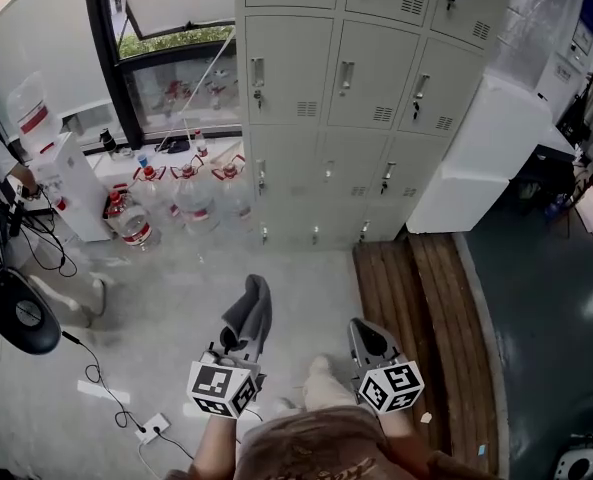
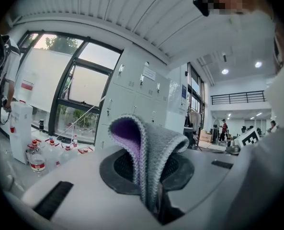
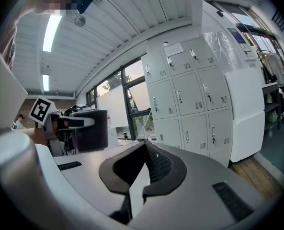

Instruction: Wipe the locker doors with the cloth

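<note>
The grey metal lockers (image 1: 356, 88) stand across the floor ahead of me, doors closed; they also show in the right gripper view (image 3: 189, 99). My left gripper (image 1: 238, 340) is shut on a grey cloth (image 1: 248, 313), which stands up folded from the jaws. In the left gripper view the cloth (image 2: 153, 152) shows a purple inner side, with the lockers (image 2: 132, 99) far behind it. My right gripper (image 1: 371, 338) is held beside the left one, a little lower right. Its jaws (image 3: 144, 146) are shut with nothing between them. Both grippers are well short of the lockers.
Several large water bottles (image 1: 176, 203) and a white water dispenser (image 1: 66, 183) stand left of the lockers, under the window. A white cabinet (image 1: 486, 158) flanks the lockers' right. A wooden platform (image 1: 426, 308) lies right of me. A power strip (image 1: 151, 428) and office chair (image 1: 21, 313) are at left.
</note>
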`<state>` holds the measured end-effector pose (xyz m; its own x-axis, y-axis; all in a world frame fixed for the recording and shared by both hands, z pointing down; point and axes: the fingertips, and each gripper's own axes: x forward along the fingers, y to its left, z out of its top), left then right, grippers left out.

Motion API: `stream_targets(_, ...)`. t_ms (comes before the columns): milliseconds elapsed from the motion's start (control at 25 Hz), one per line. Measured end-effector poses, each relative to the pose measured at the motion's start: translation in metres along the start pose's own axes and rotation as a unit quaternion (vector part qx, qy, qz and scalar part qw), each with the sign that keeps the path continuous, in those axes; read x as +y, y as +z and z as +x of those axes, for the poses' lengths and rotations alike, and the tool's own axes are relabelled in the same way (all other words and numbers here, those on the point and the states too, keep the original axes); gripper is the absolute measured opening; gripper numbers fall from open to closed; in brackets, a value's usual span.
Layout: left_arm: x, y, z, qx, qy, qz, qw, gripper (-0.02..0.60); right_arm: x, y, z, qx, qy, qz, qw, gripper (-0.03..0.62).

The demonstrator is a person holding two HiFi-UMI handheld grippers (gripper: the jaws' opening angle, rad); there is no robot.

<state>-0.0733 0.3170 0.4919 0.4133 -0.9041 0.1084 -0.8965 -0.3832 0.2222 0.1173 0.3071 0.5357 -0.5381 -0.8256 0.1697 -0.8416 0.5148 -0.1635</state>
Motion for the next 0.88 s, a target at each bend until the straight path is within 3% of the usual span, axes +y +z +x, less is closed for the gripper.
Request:
stream_targets(440,0.026,0.014,0.030,-0.023,0.001,0.008,0.9997,0.041,-0.006,0.015,0.052,-0.018,0.003,-0.009,1.000,-0.002)
stream_targets(880,0.065,0.039,0.117,-0.036,-0.005,0.000,0.9993,0.041,-0.047,0.046,0.139,-0.029,0.019,-0.012,0.999,-0.002)
